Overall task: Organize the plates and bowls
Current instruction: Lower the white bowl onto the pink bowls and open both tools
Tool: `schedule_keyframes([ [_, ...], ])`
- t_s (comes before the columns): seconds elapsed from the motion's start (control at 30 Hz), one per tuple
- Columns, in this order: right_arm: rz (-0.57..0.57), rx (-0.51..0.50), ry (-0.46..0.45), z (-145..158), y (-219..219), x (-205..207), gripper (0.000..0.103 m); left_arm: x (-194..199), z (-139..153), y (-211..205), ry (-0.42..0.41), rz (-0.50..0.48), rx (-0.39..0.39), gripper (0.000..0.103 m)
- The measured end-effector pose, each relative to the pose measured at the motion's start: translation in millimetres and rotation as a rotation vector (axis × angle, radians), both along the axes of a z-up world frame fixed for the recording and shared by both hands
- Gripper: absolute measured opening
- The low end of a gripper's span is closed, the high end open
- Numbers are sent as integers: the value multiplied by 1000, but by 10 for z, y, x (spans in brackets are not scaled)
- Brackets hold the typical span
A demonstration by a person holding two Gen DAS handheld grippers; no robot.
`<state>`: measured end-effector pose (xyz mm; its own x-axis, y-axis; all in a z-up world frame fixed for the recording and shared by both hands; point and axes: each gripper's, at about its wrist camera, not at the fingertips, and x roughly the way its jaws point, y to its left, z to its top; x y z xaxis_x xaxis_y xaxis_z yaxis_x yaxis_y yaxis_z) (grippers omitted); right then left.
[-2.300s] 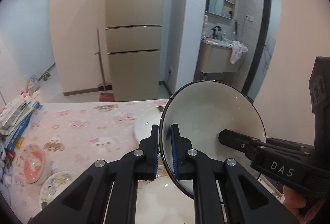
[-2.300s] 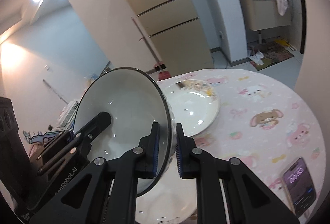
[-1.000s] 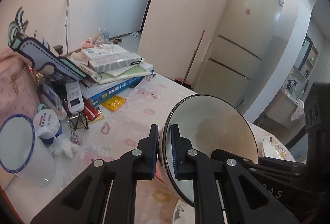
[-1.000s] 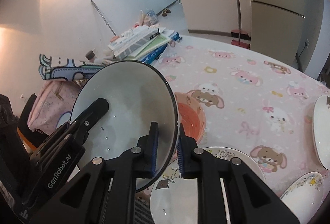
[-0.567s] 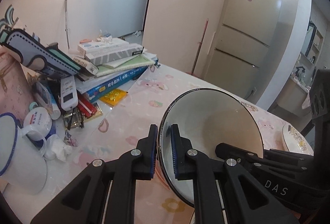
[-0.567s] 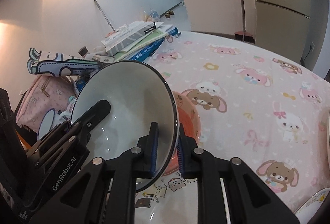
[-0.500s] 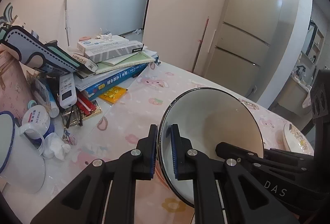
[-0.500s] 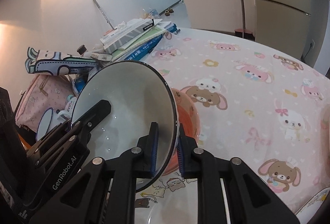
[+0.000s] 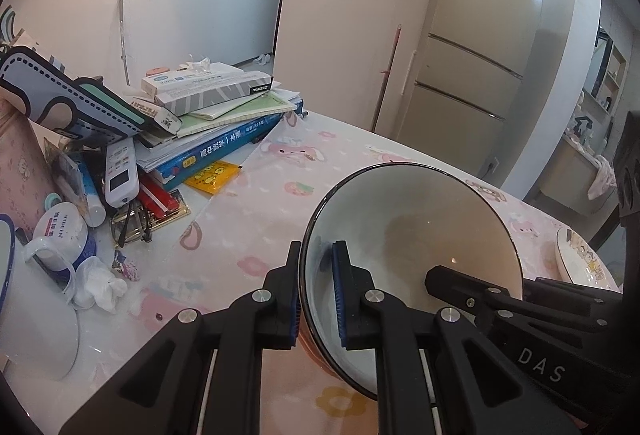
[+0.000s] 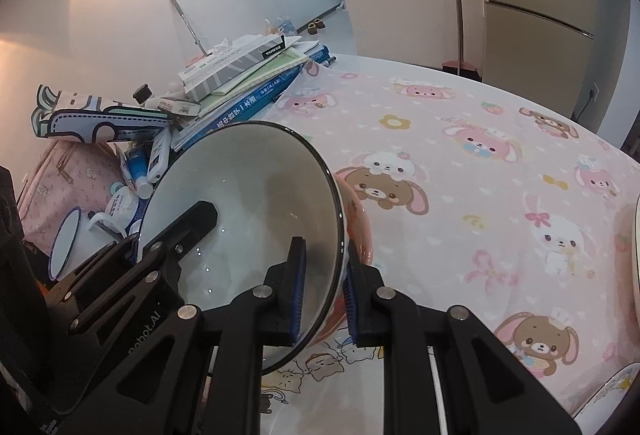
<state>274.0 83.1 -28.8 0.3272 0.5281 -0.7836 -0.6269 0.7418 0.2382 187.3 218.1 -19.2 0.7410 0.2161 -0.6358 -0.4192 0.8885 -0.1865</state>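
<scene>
Both tongs are clamped on one object: a white ceramic bowl with a thin dark rim (image 9: 416, 235), held tilted above the table.

Left tongs (image 9: 318, 295): closed on the bowl's near-left rim, one blue-padded finger against the outer wall, the other inside. The bowl's opening faces the camera, directly ahead and to the right of the fingers.

Right tongs (image 10: 323, 285): closed on the bowl's (image 10: 240, 203) right rim in the same manner, one pad inside, one outside. In this view the bowl lies ahead and to the left of the fingers. The black finger of the left tongs reaches into the bowl from the lower left.

Beneath and just right of the held bowl, close behind the right tongs' outer finger, sits a pink-orange patterned bowl (image 10: 358, 231); whether the two bowls touch cannot be determined. Under the right tongs lies a white plate printed with cartoon cats (image 10: 320, 375).

A round table covered in a pink cloth with rabbit and bear prints (image 10: 480, 163) extends ahead and right of the right tongs. Far left of both tongs stands a stack of books and boxes (image 9: 216, 115), with a white enamel mug with a blue rim (image 10: 66, 239) nearer. A white plate with a decorated edge (image 9: 580, 259) sits to the far right of the left tongs.
</scene>
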Motion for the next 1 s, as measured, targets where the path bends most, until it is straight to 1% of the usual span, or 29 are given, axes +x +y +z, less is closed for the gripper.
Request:
schedule_keyframes([
  [0.2, -3, 5, -25, 36, -11, -30, 20, 34, -54, -1, 17, -12, -17, 18],
  [0.27, 2, 2, -40, 50, -12, -47, 21, 45, -71, -24, 24, -27, -19, 27],
  [0.3, 5, 0, -44, 55, -12, -51, 21, 44, -74, -41, 23, -32, -14, 29],
  [0.37, 9, -5, -46, 57, -9, -54, 21, 37, -64, -74, 20, -32, 5, 29],
  [0.43, 8, -7, -48, 64, -16, -53, 21, 29, -53, -74, 12, -36, 0, 29],
  [0.5, 3, -6, -47, 79, -23, -60, 21, 10, -38, -68, 1, -36, -5, 29],
  [0.53, 2, -5, -50, 88, -28, -65, 20, -3, -26, -66, -4, -28, 3, 24],
  [0.57, 0, -8, -53, 93, -35, -66, 20, -1, -24, -65, 9, -19, 20, 17],
  [0.6, -6, -4, -56, 98, -45, -63, 20, 18, -41, -63, 29, -36, 28, 16],
  [0.63, -11, -6, -58, 101, -51, -49, 20, 23, -53, -49, 29, -40, 16, 15],
  [0.67, -14, -4, -57, 97, -57, -24, 20, 19, -62, -29, 24, -33, 1, 14],
  [0.73, -14, -1, -60, 89, -55, 15, 17, 18, -63, -19, 20, -23, 6, 14],
  [0.9, -10, -9, -72, 92, -45, -17, 17, -28, -41, 20, -6, -20, -16, 14],
  [0.97, -13, -4, -65, 92, -49, -10, 18, -65, -2, 26, -27, -6, -5, 14],
  [1.0, -14, 2, -54, 95, -58, -3, 21, -79, 19, 20, -36, -2, 6, 14],
])
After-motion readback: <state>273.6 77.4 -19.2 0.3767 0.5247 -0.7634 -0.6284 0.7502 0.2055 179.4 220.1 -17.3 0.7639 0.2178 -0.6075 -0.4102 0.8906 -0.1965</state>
